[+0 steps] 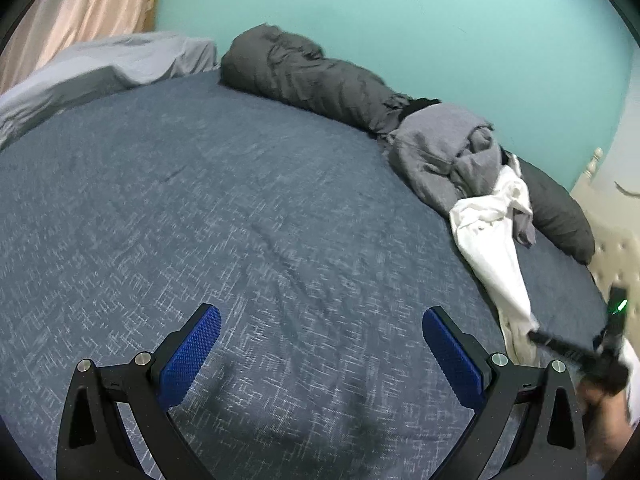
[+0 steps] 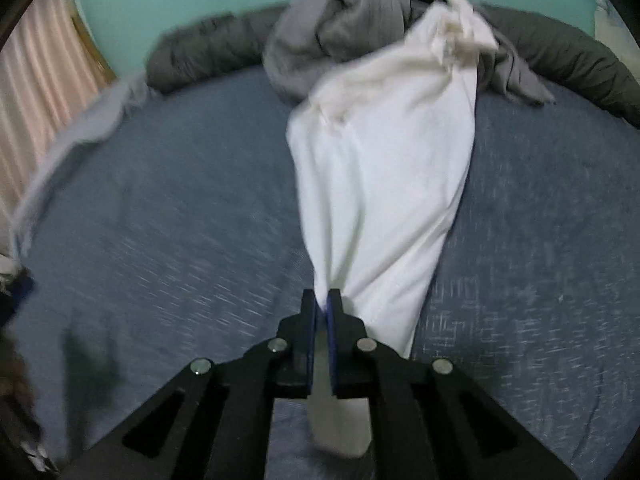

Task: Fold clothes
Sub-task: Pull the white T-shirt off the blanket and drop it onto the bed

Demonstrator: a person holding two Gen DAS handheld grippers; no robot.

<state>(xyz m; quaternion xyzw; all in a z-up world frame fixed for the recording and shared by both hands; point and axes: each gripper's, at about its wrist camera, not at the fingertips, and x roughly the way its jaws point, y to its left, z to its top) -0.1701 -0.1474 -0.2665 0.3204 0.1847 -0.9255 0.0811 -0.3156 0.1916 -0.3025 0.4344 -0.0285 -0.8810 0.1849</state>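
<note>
Grippers: 2 seen. Left gripper (image 1: 321,344) is held over bare sheet w/ blue pads spread wide, nothing between them. Right gripper (image 2: 321,300) has pads pressed together on a bunched edge of the white garment (image 2: 384,168).

Garments: 2 loose ones counted for certain. White garment is stretched taut from the pinch up toward 12 o'clock in the right wrist view, its far end still heaped on the grey garment (image 2: 340,20). A black scrap is glimpsed behind the grey one; whether it is a 3rd piece can't be told.

Same pile, left view: white garment (image 1: 492,240) is seen at 3 o'clock, trailing down to 4 o'clock where the right gripper (image 1: 536,334) is blurred; grey garment (image 1: 444,152) is seen at 2 o'clock, touching it.

Bedding: 1 dark rolled duvet (image 1: 304,72) is laid along the far edge at 12–1 o'clock; 1 dark pillow (image 1: 560,212) is set at 3 o'clock just beside the clothes; 1 light grey sheet (image 1: 100,68) is bunched at 10 o'clock.

Surface: 1 bed w/ blue sheet (image 1: 240,220).

Edges: far side is bounded by the teal wall (image 1: 400,20); curtain (image 1: 80,8) is seen at 11 o'clock; pale headboard (image 1: 612,232) at 3–4 o'clock.

Open room: centre and 7–10 o'clock stretch of the sheet is left bare in the left wrist view; clothes are kept to the 1–4 o'clock side.
</note>
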